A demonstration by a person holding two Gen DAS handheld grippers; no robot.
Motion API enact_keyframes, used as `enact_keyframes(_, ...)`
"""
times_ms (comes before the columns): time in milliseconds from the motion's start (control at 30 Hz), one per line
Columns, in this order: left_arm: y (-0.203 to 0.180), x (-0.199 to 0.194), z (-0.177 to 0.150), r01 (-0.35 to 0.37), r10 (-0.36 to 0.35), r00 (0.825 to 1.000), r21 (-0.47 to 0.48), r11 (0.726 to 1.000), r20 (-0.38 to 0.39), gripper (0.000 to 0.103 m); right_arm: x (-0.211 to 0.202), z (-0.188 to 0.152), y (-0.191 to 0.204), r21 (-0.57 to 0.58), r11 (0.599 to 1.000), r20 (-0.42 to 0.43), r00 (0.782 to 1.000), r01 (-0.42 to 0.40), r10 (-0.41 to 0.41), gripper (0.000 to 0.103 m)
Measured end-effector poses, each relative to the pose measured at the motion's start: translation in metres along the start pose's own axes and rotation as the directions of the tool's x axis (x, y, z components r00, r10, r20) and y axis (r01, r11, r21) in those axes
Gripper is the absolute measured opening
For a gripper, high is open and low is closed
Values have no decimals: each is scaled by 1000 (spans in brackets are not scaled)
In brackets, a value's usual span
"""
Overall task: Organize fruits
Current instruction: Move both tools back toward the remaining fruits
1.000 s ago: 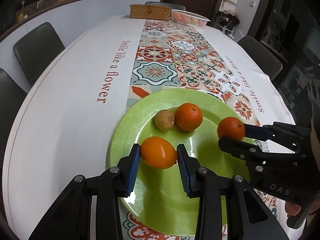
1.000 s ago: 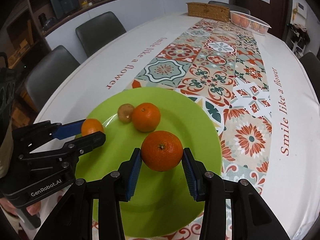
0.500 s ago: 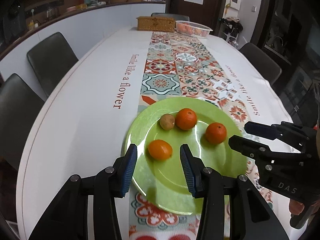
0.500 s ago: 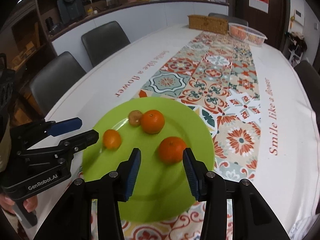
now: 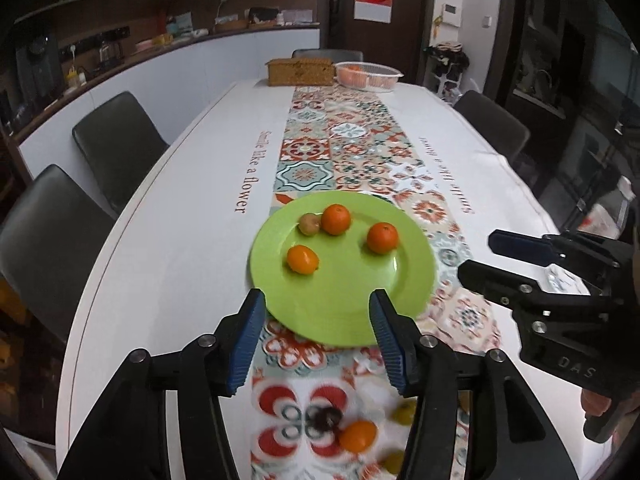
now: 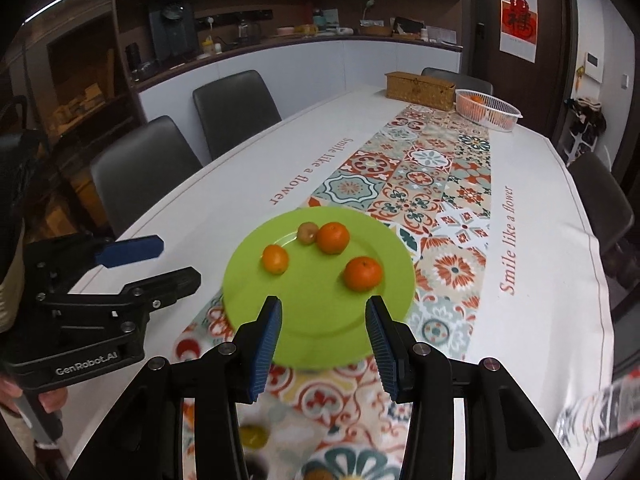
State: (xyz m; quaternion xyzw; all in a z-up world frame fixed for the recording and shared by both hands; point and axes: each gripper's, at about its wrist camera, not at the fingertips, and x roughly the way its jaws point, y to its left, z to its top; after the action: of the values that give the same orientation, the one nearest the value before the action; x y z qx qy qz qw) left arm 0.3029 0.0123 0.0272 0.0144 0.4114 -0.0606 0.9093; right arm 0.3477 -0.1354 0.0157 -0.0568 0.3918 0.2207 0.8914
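Observation:
A green plate (image 5: 404,300) (image 6: 308,332) lies on the patterned runner. On it are three oranges (image 5: 303,259) (image 5: 336,219) (image 5: 382,237) and a small brown fruit (image 5: 309,224); they also show in the right wrist view (image 6: 275,259) (image 6: 333,237) (image 6: 362,273) (image 6: 307,233). My left gripper (image 5: 316,338) is open and empty, drawn back above the plate's near rim. My right gripper (image 6: 323,338) is open and empty, likewise drawn back. Loose fruits lie near the table's front edge: an orange (image 5: 358,435), a dark fruit (image 5: 325,426) and yellowish ones (image 5: 402,414) (image 6: 254,435).
A wicker box (image 5: 301,71) and a white basket of oranges (image 5: 368,76) stand at the table's far end. Dark chairs (image 5: 116,144) (image 6: 236,114) line the left side, another (image 5: 492,124) the right. A plastic bag (image 6: 600,412) lies at the right front edge.
Both grippers let go of their oranges on the plate, opened, and pulled back and up. The plate looks smaller and the loose fruits near the front edge have come into view.

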Motion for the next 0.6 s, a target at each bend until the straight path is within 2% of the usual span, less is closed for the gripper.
enact_keyframes(300,-26,-43,-32,-9,7,998,25,1000,57,58,-40,-36,6,-6,1000,27,999,26,-26,45)
enact_keyframes(600,-39,-66,-63,-5,2,996,29,1000,88,62,-58,-70,12,7,1000,11,1000,1,-1,45)
